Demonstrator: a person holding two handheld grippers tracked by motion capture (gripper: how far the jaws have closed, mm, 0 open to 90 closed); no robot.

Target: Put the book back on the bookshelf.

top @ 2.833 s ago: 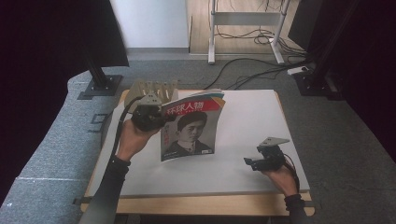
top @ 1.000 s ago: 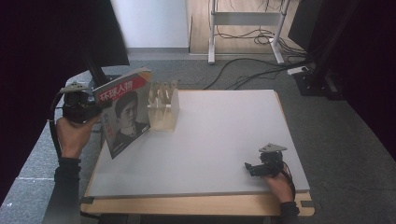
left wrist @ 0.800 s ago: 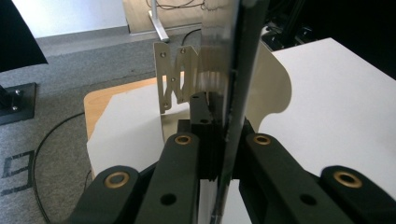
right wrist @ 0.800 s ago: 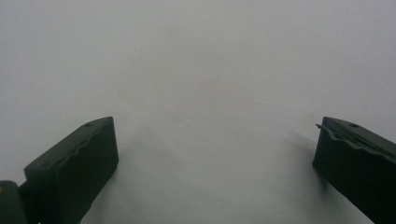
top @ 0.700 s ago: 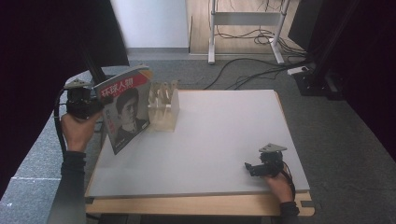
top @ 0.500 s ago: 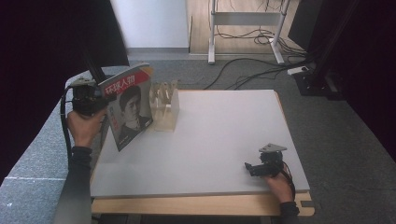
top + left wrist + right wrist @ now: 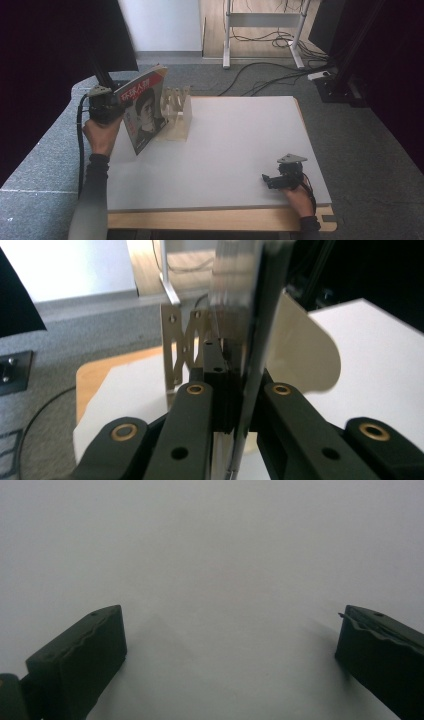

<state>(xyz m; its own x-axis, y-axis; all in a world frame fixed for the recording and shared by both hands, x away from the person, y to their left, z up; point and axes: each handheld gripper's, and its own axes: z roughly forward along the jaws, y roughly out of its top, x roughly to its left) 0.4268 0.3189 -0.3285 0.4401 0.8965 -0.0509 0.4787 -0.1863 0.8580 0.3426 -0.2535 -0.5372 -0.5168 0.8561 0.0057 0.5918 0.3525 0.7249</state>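
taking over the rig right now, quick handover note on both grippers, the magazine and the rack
Left gripper: shut on the magazine, held upright above the table's left edge, just left of the wooden rack. In the left gripper view the magazine is clamped edge-on with the rack behind it.
Right gripper: open, holding nothing, resting on the table near the front right corner.
Done: magazine picked up and stood on edge beside the rack.
Left: it is not yet in a slot; the likely next step is to guide it into the rack and let go.
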